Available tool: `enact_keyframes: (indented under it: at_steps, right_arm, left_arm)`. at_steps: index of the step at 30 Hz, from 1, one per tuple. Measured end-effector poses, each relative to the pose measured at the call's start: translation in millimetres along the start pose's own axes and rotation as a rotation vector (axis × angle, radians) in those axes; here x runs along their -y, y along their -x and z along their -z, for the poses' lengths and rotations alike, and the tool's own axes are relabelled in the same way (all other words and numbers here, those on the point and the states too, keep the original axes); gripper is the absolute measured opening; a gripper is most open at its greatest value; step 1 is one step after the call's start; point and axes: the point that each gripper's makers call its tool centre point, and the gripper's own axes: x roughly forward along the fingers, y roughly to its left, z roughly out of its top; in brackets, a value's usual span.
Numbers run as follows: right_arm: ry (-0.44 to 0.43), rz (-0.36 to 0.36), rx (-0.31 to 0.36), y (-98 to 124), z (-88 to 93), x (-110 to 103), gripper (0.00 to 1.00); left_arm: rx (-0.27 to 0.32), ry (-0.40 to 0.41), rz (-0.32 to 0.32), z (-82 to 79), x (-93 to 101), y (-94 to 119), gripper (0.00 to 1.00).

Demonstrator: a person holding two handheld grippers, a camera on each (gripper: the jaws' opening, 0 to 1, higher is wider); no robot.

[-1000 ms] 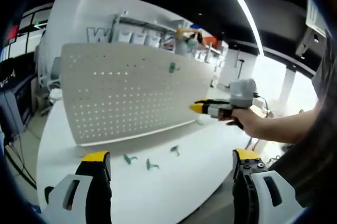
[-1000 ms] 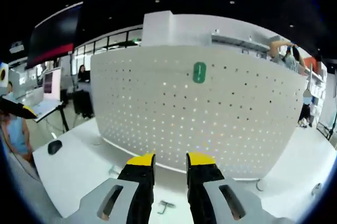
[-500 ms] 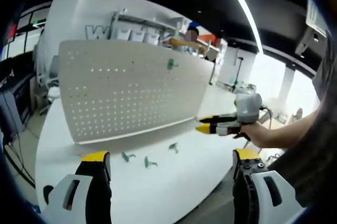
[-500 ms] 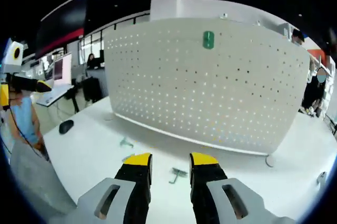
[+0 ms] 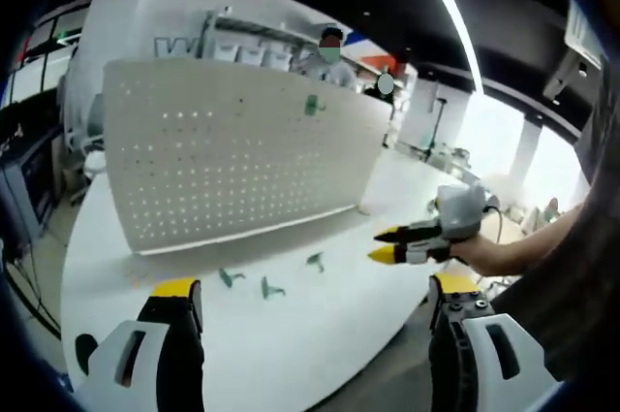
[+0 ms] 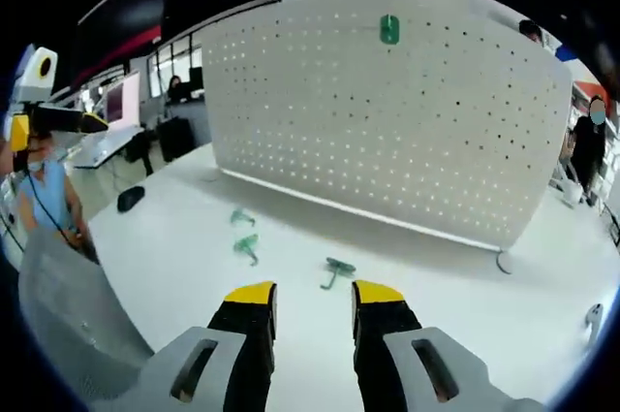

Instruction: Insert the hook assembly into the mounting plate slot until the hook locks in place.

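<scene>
i see my right gripper [image 6: 308,294] low in the frame, jaws slightly parted, empty, above three green hooks [image 6: 336,270] lying on the white table [image 6: 174,267]; pegboard [image 6: 387,131] behind. left gripper [image 5: 315,288] spread wide.

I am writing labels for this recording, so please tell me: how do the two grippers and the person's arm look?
The left gripper has light grey jaws with black inner sides, yellow tips and an oval slot in each. The right gripper looks the same. In the left gripper view, the right gripper shows black fingers with yellow tips under a pale grey box, held by a hand. No sleeve shows on that forearm.
</scene>
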Motion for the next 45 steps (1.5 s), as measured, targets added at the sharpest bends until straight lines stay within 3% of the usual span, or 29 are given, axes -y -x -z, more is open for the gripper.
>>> enact_keyframes:
  at_steps: [12,21,31,45]
  right_arm:
    - [0.041,-0.089,-0.074,-1.3,26.8,-35.2,0.31]
    - [0.077,-0.134,-0.125,-4.0,41.1,-42.0,0.33]
    - [0.132,-0.179,-0.174,-24.7,45.9,-36.7,0.33]
    - [0.266,-0.212,-0.219,-78.4,29.9,-7.2,0.32]
  left_arm:
    - [-0.019,0.005,0.016,5.8,3.4,-3.7,0.99]
    - [-0.034,0.016,0.015,12.0,0.0,-4.9,0.98]
    - [-0.043,0.030,0.010,15.3,-4.0,-7.0,0.98]
    - [-0.053,0.061,-0.030,19.2,-19.8,-3.6,0.98]
